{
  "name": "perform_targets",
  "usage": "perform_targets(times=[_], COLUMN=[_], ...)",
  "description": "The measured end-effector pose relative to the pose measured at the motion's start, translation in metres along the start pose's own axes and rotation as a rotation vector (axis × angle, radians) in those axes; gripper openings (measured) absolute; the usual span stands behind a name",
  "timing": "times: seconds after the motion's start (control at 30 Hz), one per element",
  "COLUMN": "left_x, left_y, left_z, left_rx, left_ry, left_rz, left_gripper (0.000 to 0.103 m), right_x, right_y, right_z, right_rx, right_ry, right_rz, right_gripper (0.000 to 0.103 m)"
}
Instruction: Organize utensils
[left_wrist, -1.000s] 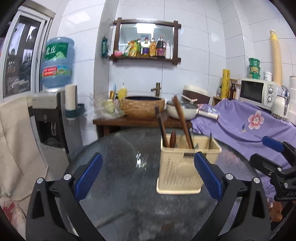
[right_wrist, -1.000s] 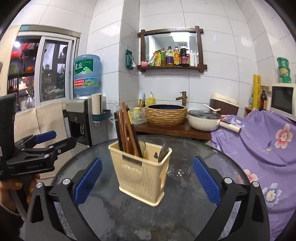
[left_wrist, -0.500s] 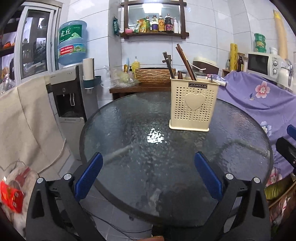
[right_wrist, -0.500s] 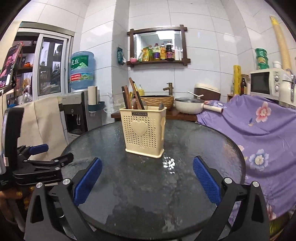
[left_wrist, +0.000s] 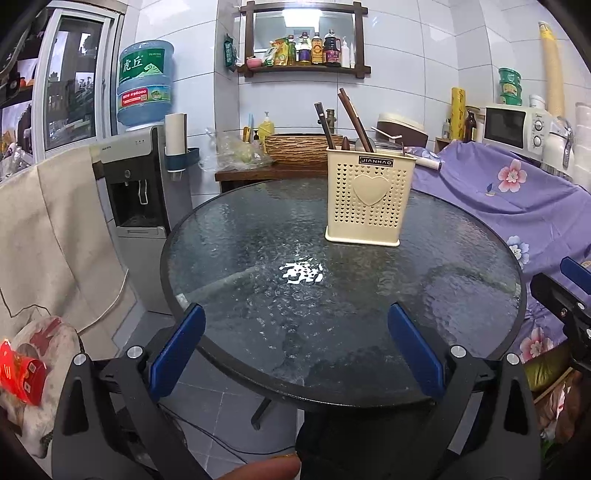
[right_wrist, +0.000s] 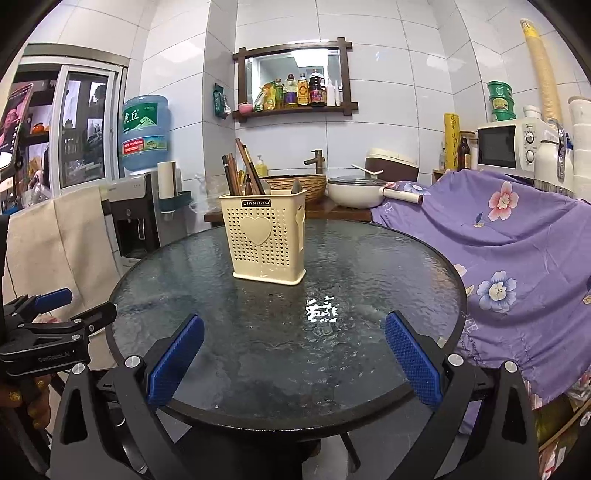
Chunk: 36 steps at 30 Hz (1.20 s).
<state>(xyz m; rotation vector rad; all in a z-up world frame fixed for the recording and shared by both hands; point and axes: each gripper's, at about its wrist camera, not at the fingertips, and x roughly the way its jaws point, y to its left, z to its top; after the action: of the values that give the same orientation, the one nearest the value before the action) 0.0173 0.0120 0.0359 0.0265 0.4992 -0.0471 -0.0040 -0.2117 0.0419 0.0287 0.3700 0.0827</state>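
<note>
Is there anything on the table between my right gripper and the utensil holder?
Nothing visible. In the right wrist view, only bare glass table lies between the open right gripper and the cream utensil holder. The left gripper sits off the table's left edge, out of that path.

The utensil holder (left_wrist: 368, 199) is being seen standing on the round table (left_wrist: 258, 258), toward its far side. Chopsticks (left_wrist: 351, 118) are being held inside it. Behind the table, a basin (left_wrist: 295, 147) is being supported by a wooden stand (left_wrist: 266, 173).
</note>
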Motion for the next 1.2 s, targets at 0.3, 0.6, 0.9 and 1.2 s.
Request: perform_targets(times=[0.3,0.6,0.9,1.2], left_x=[-0.0043,-0.0064,-0.0074,-0.0067], left_y=[-0.0020,-0.0002,-0.0023,-0.0019], left_z=[0.0010,0.0013,0.0012,0.0012], left_rx=[0.003,0.010,0.014,0.020], left_ry=[-0.011,-0.016,-0.016,-0.011], left_rz=[0.007,0.014,0.021,0.022], left_gripper=[0.097,0.097,0.097,0.097], right_x=[-0.0036,-0.0038,-0.0040,-0.0041], right_y=[0.0008,0.0031,0.0041,0.0044], right_z=[-0.0007,0.0013,0.0011,0.0016], right_rx=[-0.009,-0.015,-0.014,-0.014], right_ry=[-0.006,-0.002,-0.001,-0.002], right_rz=[0.009,0.015,0.015,0.015], right_gripper=[0.097,0.097,0.097,0.097])
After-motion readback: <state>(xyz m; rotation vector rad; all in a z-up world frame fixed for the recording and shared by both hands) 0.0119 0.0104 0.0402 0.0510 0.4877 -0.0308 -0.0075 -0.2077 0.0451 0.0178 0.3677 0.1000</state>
